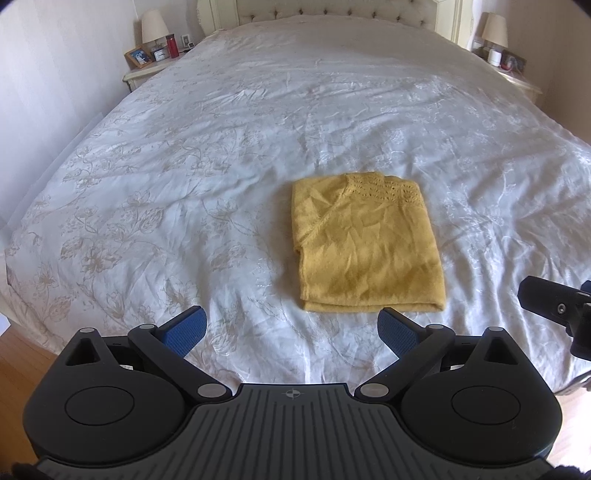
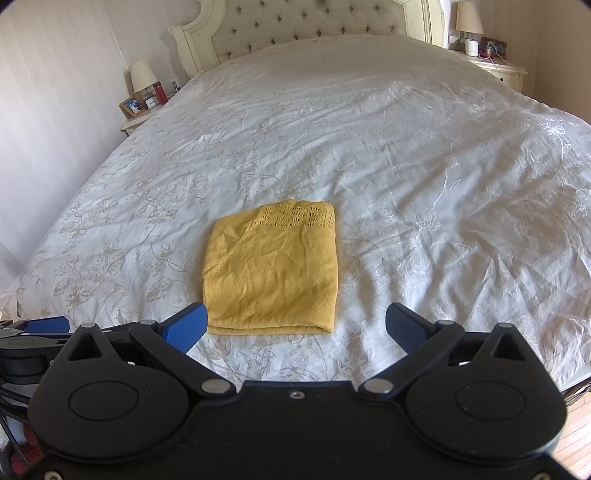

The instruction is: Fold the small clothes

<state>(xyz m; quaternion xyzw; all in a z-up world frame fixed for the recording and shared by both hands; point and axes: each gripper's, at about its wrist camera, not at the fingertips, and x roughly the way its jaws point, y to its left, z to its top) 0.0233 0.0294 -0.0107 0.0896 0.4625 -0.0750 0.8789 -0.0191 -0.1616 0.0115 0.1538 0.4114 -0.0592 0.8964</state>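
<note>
A yellow knitted garment lies folded into a neat rectangle on the white bedspread, its lace-patterned band at the far edge. It also shows in the right wrist view. My left gripper is open and empty, held above the bed's near edge, just short of the garment and to its left. My right gripper is open and empty, close to the garment's near fold and slightly to its right. Part of the right gripper shows at the right edge of the left wrist view.
The bedspread covers a large bed with a tufted headboard. Nightstands with lamps stand at both sides, the left one holding a photo frame and a red bottle. Wooden floor lies below the bed's near edge.
</note>
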